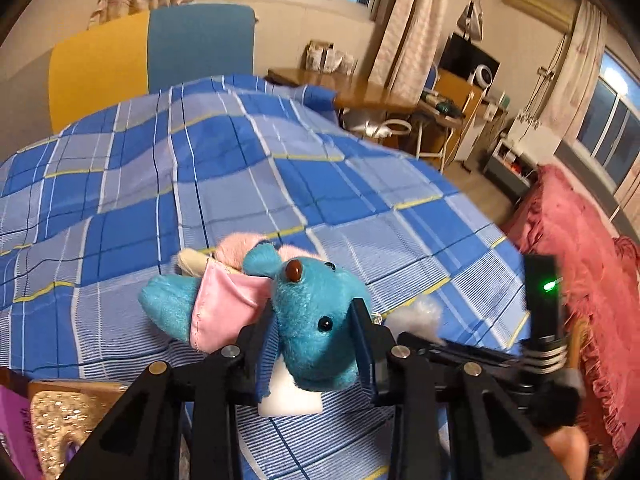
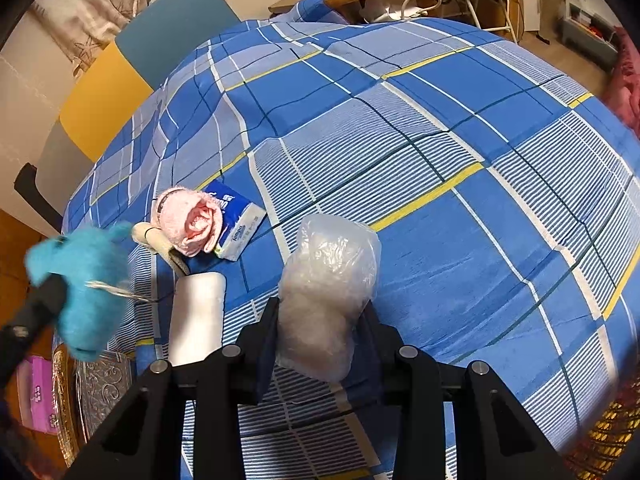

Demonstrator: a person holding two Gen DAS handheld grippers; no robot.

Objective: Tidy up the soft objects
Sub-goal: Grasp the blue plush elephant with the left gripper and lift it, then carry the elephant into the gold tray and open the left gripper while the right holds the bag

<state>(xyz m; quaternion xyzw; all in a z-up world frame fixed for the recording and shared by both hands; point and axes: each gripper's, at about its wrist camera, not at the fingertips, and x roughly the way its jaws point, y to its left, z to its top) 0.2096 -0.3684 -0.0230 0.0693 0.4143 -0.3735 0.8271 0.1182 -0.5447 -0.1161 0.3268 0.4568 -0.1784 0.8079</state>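
**A:** What does the left gripper hold?

**B:** It is clamped on a teal plush elephant. The two jaws press the toy's head from either side, and its pink-lined ear spreads out to the left. In the right wrist view the same toy appears blurred at the left edge, raised above the blue plaid bedsheet.

**A:** And the right gripper?

**B:** It is closed around a clear plastic bag of white stuffing. The bag stands upright between the jaws, its lower part pinched and its upper part bulging above them.

**A:** What lies on the bedsheet?

**B:** Four items, grouped near the left side in the right wrist view. A rolled pink towel rests partly on a blue pack of tissues. A wooden-handled brush lies touching the towel's lower left. A white cylinder lies just beside the bag, to its left.

**A:** What borders the bed?

**B:** A yellow and blue headboard at the far end, a red fringed cover on the right, and a pink box beside a gold patterned tray at lower left.
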